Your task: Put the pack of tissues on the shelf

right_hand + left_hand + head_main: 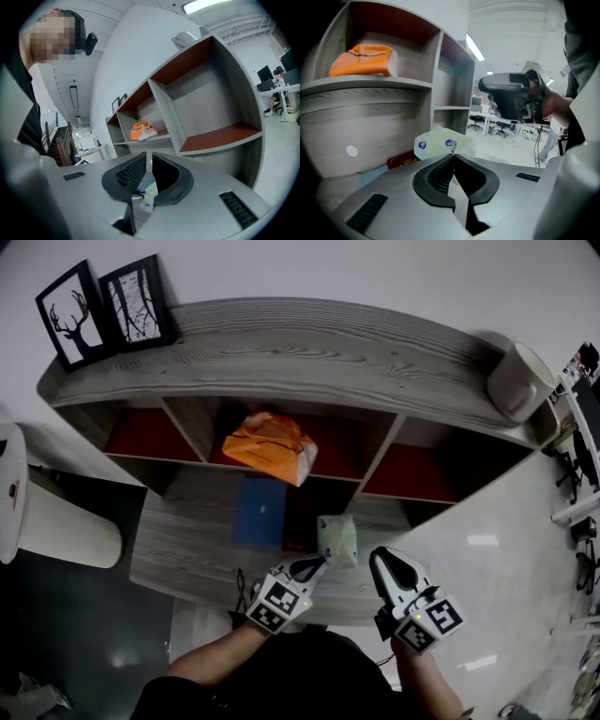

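- The pack of tissues [337, 540], a pale green soft pack with small blue marks, is held off the wood by one edge. In the head view it hangs over the front part of the shelf's wide lower ledge, not in any compartment.
- The left gripper [322, 565] has its jaws pressed together on the near edge of the pack. In the left gripper view the dark pads meet at their tips right under the pack [445, 142], which sticks out beyond them.
- The right gripper [382, 557] hangs just beside the pack on its right, apart from it. In the right gripper view its jaws [146, 157] stand almost together, with only a narrow slit between them and nothing pinched there.
- A blue book [261, 512] lies flat on the lower ledge, left of the pack, with a dark red book [403, 161] next to it.
- An orange pack [267, 446] lies in the middle compartment of the upper row, above and behind the books.
- The shelf [281, 352] is grey wood with red back panels. The compartments to either side of the orange pack hold nothing.
- On the top board stand two black picture frames [103, 306] at the left end and a white cylinder [516, 381] at the right end.
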{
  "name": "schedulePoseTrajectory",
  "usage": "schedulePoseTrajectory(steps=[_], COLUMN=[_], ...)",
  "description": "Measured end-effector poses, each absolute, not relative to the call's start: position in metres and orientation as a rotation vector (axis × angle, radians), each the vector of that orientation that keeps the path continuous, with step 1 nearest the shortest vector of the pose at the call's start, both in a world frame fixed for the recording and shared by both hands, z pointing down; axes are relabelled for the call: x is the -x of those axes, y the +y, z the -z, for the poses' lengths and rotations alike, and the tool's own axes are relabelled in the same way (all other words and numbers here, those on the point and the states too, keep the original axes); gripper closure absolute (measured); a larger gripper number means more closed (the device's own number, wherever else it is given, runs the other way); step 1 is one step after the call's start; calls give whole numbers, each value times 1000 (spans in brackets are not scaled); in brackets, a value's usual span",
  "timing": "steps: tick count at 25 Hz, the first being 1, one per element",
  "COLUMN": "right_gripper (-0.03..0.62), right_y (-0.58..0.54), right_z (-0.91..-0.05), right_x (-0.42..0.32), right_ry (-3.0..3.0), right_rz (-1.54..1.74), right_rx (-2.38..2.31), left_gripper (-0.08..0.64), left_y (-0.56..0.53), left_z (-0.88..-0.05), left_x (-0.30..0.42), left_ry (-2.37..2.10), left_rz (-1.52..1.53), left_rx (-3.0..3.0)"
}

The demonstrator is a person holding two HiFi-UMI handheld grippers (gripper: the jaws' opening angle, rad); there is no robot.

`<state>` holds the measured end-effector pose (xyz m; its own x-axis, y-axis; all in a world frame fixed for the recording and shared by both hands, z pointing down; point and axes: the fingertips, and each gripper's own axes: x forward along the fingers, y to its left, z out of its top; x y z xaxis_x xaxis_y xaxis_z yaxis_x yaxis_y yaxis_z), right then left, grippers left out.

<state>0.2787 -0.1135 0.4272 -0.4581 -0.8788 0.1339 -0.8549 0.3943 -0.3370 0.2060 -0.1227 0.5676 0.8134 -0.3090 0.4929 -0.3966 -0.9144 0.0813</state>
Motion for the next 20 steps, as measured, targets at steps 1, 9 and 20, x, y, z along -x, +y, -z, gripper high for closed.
schedulePoseTrajectory(steps=[1, 9, 20], right_gripper=[548, 548, 548], right_y=[-121, -165, -201], right_z=[-422, -408, -390], right_x=[-263, -148, -8], right_ry=[2564, 2641, 2615], right_rz=[578, 586, 575], right_rx=[1572, 1445, 1435], left_gripper=[545, 545, 545], left_y=[-125, -155, -184], left_z=[-562, -527, -482], left_x=[-192, -79, 71], left_ry=[-563, -671, -721], left_rz=[-712, -653, -586], left_rx=[-2811, -2804, -2877])
